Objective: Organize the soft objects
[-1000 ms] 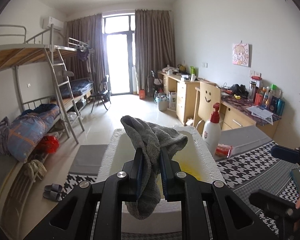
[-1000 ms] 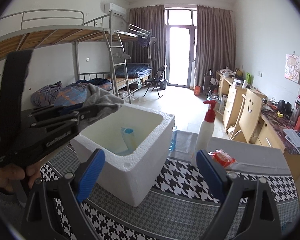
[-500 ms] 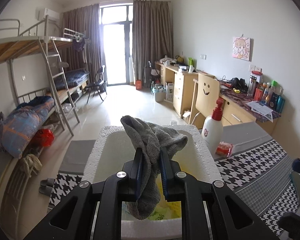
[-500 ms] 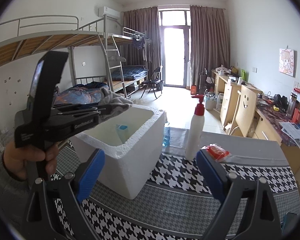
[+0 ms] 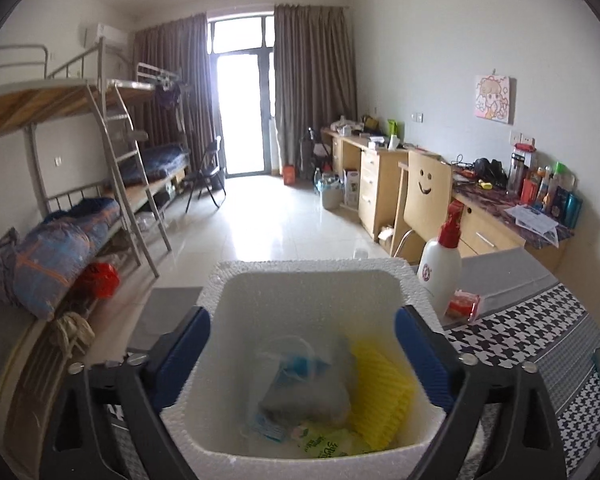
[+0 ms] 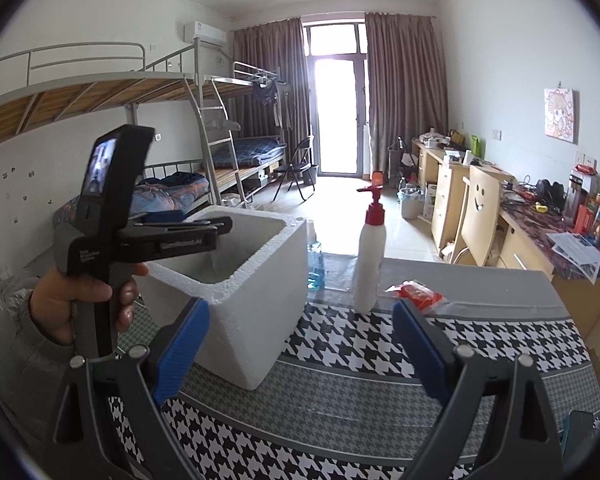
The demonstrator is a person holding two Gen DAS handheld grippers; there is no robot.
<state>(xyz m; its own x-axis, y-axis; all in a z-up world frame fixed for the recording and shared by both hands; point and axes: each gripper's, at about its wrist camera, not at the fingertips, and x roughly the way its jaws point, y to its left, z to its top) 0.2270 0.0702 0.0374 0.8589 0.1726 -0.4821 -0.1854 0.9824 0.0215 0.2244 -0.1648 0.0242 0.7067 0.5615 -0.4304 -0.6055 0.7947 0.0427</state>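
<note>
A white foam box (image 5: 308, 266) (image 6: 260, 300) stands on the houndstooth table. My left gripper (image 5: 302, 320) (image 6: 220, 226) hovers over its open top, held by a person's hand. Its jaws are opening and stand wide, with nothing pressed between the pads. Below them a grey cloth (image 5: 304, 384), blurred, lies inside the box on a yellow ridged piece (image 5: 380, 392) and some soft packets (image 5: 324, 444). To the right of the box, my right gripper (image 6: 300, 308) is open and empty above the tablecloth.
A white pump bottle with a red top (image 6: 370, 264) (image 5: 440, 276) stands right of the box, with a red packet (image 6: 414, 292) beside it. A blue bottle (image 6: 315, 268) sits behind the box. Bunk beds line the left, desks and a chair (image 5: 424, 196) the right.
The left jaws went from shut on the grey cloth to wide apart, and the cloth dropped into the foam box. The right gripper drifted a little sideways.
</note>
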